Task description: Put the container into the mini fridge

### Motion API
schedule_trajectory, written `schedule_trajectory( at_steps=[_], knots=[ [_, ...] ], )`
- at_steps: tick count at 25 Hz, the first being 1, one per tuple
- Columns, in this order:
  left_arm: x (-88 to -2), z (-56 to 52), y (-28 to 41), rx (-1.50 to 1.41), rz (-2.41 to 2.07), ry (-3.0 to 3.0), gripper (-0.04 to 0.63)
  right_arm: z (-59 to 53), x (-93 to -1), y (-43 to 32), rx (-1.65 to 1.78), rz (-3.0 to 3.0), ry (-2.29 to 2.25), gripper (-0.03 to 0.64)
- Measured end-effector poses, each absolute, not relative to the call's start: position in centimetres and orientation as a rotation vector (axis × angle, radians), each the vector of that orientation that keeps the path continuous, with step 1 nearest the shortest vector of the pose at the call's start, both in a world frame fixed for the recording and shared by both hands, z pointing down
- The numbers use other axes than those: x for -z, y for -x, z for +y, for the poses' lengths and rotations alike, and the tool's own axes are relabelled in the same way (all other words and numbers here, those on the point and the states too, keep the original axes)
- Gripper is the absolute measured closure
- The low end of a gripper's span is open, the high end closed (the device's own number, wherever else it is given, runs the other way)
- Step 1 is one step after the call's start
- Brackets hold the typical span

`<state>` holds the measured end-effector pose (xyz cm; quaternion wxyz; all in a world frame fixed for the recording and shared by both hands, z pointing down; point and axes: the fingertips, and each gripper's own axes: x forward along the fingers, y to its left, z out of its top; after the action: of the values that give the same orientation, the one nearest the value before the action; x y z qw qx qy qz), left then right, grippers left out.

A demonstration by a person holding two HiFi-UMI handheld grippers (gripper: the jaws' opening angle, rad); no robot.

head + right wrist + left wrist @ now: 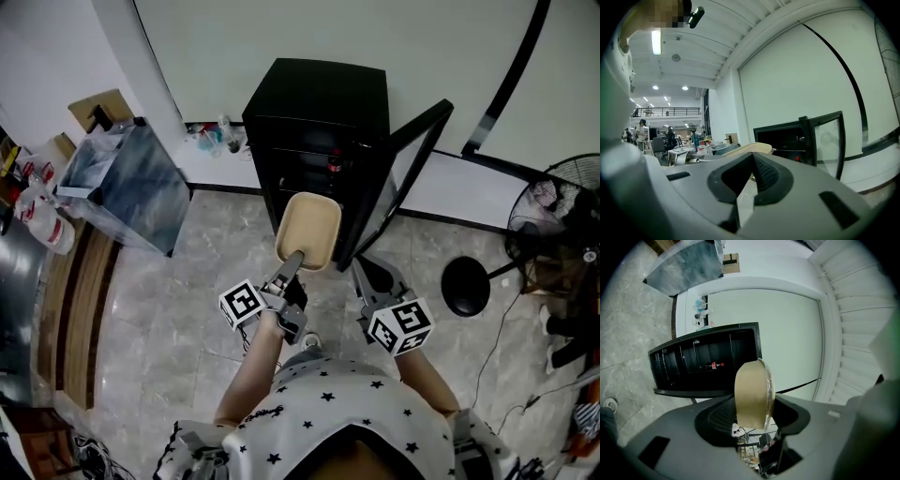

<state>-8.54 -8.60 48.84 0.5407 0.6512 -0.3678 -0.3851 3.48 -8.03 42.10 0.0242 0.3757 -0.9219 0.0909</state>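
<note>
Left hand-held gripper clamps the beige container by its near rim, far end free to slide into the open mini fridge — right hand-held gripper closed, empty.

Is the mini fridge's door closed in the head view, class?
No, the glass door stands swung wide open at the right side of the black mini fridge.

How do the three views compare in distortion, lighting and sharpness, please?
Head view: evenly lit, with mild bending toward the edges; the container is sharp, and the inside of the mini fridge is dark. Left gripper view: strong fisheye with black corners; the container is crisp, and the wall lines are bowed. Right gripper view: the same fisheye; the ceiling lamp glares, and the far hall is small and hazy.
</note>
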Motion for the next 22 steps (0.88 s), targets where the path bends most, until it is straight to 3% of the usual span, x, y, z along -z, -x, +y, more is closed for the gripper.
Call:
schedule_trajectory(
  at_steps=[22],
  knots=[
    [-50.8,-17.3,12.5,0.864,-0.865,-1.532,0.367,-14.4,-43.4,0.6,-0.303,-2.819,-1.206,0.624]
  ],
)
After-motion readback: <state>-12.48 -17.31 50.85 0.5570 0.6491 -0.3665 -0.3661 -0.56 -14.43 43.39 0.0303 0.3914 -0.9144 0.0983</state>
